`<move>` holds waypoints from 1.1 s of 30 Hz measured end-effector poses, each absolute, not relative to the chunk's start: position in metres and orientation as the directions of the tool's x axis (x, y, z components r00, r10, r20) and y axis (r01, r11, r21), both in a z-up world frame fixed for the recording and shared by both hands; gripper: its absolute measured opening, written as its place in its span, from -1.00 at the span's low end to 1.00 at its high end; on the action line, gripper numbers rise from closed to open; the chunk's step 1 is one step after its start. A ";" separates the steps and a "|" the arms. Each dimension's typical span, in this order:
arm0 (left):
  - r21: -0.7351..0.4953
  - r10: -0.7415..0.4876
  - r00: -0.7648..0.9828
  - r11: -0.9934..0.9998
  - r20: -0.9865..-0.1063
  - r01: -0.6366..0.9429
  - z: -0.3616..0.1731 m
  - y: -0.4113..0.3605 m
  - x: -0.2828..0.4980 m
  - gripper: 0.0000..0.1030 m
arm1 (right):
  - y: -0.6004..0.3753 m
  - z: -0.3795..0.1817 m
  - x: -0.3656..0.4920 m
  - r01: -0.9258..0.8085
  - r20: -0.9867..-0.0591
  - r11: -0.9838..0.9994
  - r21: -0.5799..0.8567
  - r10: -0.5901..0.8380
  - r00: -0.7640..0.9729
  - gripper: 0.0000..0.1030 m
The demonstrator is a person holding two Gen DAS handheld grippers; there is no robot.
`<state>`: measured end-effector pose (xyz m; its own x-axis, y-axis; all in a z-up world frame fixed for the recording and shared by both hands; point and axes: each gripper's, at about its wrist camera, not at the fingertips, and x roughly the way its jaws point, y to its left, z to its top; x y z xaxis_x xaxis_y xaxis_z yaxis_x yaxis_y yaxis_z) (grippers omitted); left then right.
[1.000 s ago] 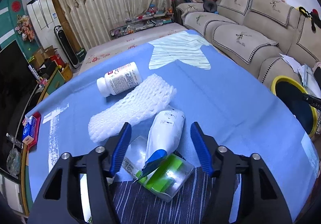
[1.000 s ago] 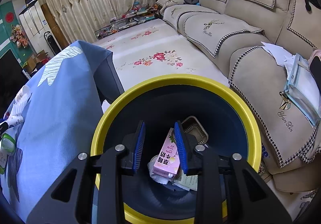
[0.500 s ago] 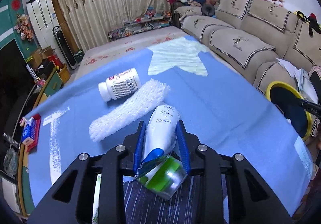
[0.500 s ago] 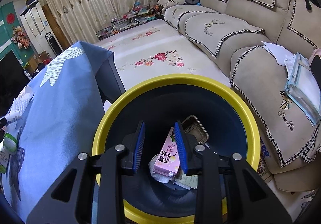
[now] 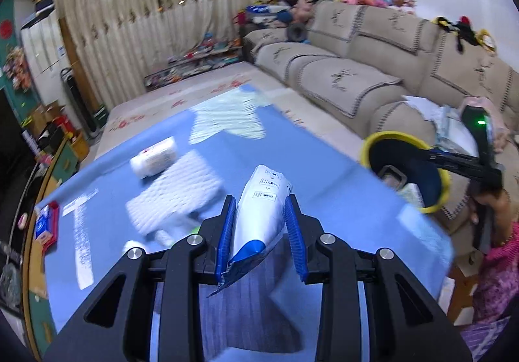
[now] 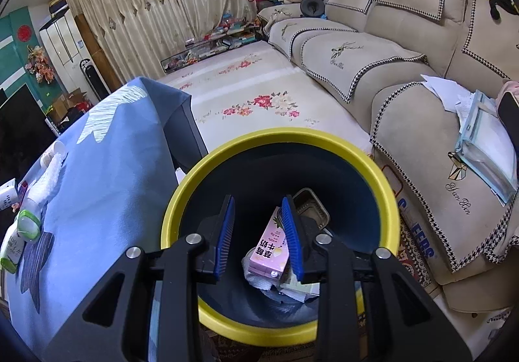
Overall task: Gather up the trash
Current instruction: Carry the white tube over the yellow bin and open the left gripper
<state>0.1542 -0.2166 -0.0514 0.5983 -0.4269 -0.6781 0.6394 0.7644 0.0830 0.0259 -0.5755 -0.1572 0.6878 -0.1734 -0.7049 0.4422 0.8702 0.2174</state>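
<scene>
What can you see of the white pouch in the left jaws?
The white pouch is soft plastic packaging with a blue band at its torn, crumpled near end and small printed boxes near the far end. The left gripper clamps it between both blue pads, lifted off the blue tablecloth, long axis pointing away from the camera. Nothing else touches it.

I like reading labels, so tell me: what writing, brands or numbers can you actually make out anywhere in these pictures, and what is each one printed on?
"草莓牛奶": on the pink carton in the yellow bin.
"Yan Bin": embroidered on the sofa cover.
"FERS": end of a word on the mat beside the bin; the rest is hidden.
White pouch in the left gripper: small boxed symbols, too small to read.
White bottle on the table: label blurred.
</scene>
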 end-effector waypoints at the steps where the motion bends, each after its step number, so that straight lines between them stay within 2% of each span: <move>1: 0.077 -0.443 0.589 0.753 -0.676 0.654 -0.050 -0.222 0.149 -0.39 | -0.576 -0.156 0.023 0.444 -0.702 0.869 0.217 -0.177 0.690 -0.44; 8: 0.043 -0.567 0.473 0.610 -0.674 0.791 -0.045 -0.298 0.116 -0.38 | -0.589 -0.149 -0.007 0.488 -0.686 0.847 0.212 -0.226 0.691 -0.44; 12: -0.011 -0.600 0.360 0.524 -0.715 0.852 -0.059 -0.359 0.117 -0.38 | -0.604 -0.148 -0.025 0.521 -0.680 0.825 0.217 -0.255 0.688 -0.44; 22: -0.036 -0.550 0.246 0.451 -0.798 0.892 -0.111 -0.488 0.136 -0.35 | -0.640 -0.154 -0.062 0.593 -0.676 0.766 0.247 -0.303 0.672 -0.44; 23: -0.036 -0.541 0.246 0.457 -0.804 0.888 -0.117 -0.498 0.139 -0.19 | -0.643 -0.155 -0.063 0.596 -0.676 0.763 0.250 -0.303 0.671 -0.44; 24: -0.023 -0.523 0.260 0.473 -0.812 0.881 -0.124 -0.507 0.143 0.14 | -0.645 -0.156 -0.065 0.598 -0.677 0.760 0.254 -0.302 0.671 -0.44; 26: -0.003 -0.509 0.279 0.485 -0.814 0.875 -0.135 -0.519 0.147 0.34 | -0.648 -0.159 -0.067 0.601 -0.679 0.756 0.261 -0.298 0.671 -0.44; 30: -0.018 -0.512 0.290 0.514 -0.809 0.857 -0.138 -0.519 0.152 0.41 | -0.651 -0.164 -0.067 0.599 -0.684 0.753 0.271 -0.287 0.670 -0.44; 33: 0.005 -0.532 0.349 0.544 -0.771 0.839 -0.122 -0.500 0.150 0.44 | -0.649 -0.166 -0.066 0.595 -0.686 0.755 0.276 -0.279 0.672 -0.44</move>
<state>0.1496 -0.5005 -0.1216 0.3494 -0.5318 -0.7714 0.8391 0.5439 0.0051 -0.0656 -0.6495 -0.1661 0.6723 -0.2794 -0.6855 0.5950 0.7549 0.2758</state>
